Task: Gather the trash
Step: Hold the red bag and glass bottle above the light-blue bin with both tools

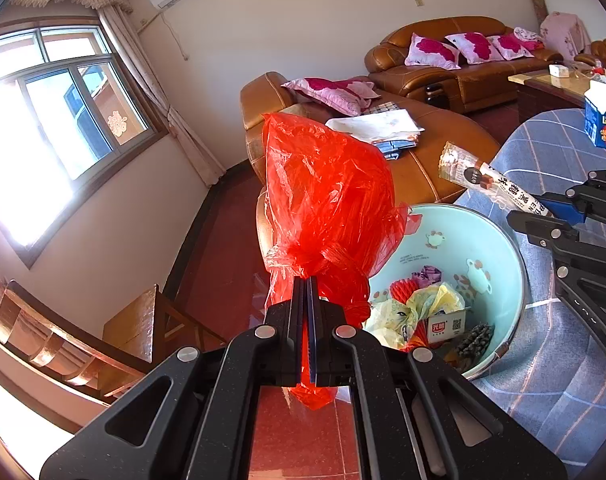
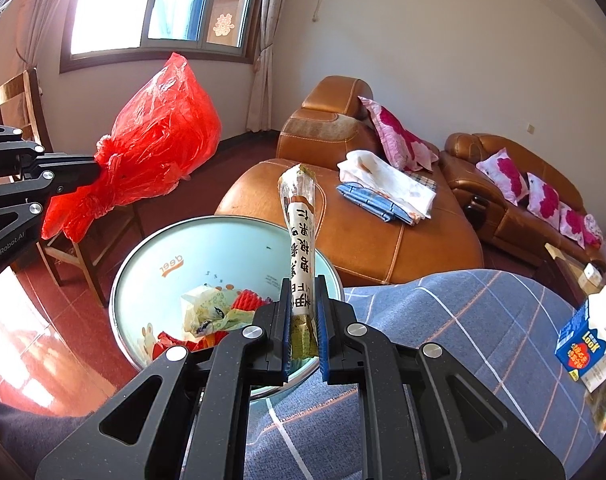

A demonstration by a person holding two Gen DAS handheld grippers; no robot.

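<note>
Black-framed with blue pads, the left tool [image 1: 308,280] is pinched fully closed on the knotted neck of a red plastic bag [image 1: 327,196], which stands up from it just beside the rim of the pale-green trash bin [image 1: 499,240], on the window side. The right tool [image 2: 303,280] is clamped narrowly on the lower end of a long printed snack wrapper [image 2: 301,240], held upright above the bin's near rim. Crumpled wrappers and a small carton lie inside the bin. A blue checked cloth [image 2: 463,320] lies beside the bin, carrying a blue carton [image 2: 583,340]. Beyond the bin is a tan leather sofa [image 2: 363,240] with folded cloths.
</note>
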